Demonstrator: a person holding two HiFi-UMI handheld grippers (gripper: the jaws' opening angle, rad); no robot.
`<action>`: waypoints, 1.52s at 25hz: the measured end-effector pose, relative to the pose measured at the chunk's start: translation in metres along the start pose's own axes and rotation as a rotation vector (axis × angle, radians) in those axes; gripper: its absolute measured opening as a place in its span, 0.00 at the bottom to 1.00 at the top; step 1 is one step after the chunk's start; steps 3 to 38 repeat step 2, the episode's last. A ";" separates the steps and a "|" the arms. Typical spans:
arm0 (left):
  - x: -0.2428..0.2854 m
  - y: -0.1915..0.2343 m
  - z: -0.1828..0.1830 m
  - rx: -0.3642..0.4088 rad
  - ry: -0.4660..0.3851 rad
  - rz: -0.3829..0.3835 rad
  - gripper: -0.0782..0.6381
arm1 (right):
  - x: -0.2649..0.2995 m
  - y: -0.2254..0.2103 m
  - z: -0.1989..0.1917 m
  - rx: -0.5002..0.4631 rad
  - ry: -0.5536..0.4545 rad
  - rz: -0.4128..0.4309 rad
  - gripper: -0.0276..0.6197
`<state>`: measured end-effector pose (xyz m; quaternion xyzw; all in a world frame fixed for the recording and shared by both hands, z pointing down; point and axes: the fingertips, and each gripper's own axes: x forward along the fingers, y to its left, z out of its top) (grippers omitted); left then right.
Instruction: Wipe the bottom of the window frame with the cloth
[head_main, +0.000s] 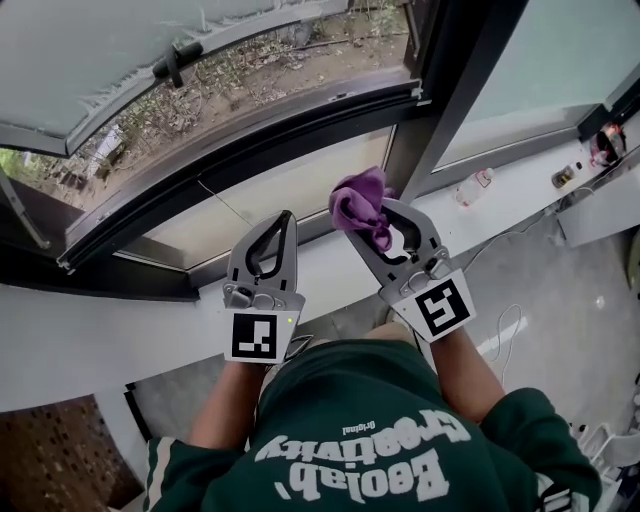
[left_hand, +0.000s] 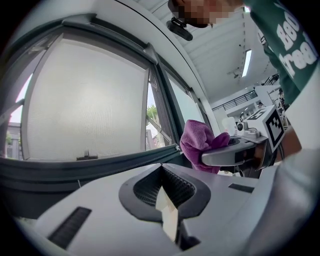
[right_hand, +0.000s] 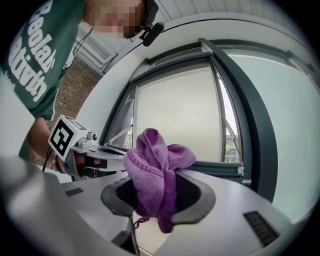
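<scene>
A bunched purple cloth (head_main: 358, 205) is clamped in my right gripper (head_main: 383, 212), held in the air just in front of the window. In the right gripper view the cloth (right_hand: 152, 175) fills the jaws and hangs below them. The dark bottom rail of the window frame (head_main: 250, 140) runs across beyond both grippers, with a white sill (head_main: 310, 262) under it. My left gripper (head_main: 288, 216) is to the left of the cloth, shut with nothing in it; its jaws meet at the tip (left_hand: 162, 169). From that side the cloth (left_hand: 197, 142) shows to the right.
The window sash is swung open outward, its handle (head_main: 175, 60) at the upper left. A plastic bottle (head_main: 474, 186) lies on the sill to the right, small items (head_main: 607, 145) stand at the far right corner, and a white cable (head_main: 510, 330) lies on the floor.
</scene>
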<state>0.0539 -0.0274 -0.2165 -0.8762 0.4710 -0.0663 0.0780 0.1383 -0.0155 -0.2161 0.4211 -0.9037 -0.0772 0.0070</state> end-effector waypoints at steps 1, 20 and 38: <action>0.001 -0.001 -0.001 0.000 0.005 -0.002 0.12 | -0.001 -0.001 0.000 0.004 -0.002 -0.002 0.30; 0.001 -0.001 -0.002 0.001 0.009 -0.003 0.12 | -0.001 -0.003 0.000 0.008 -0.004 -0.003 0.30; 0.001 -0.001 -0.002 0.001 0.009 -0.003 0.12 | -0.001 -0.003 0.000 0.008 -0.004 -0.003 0.30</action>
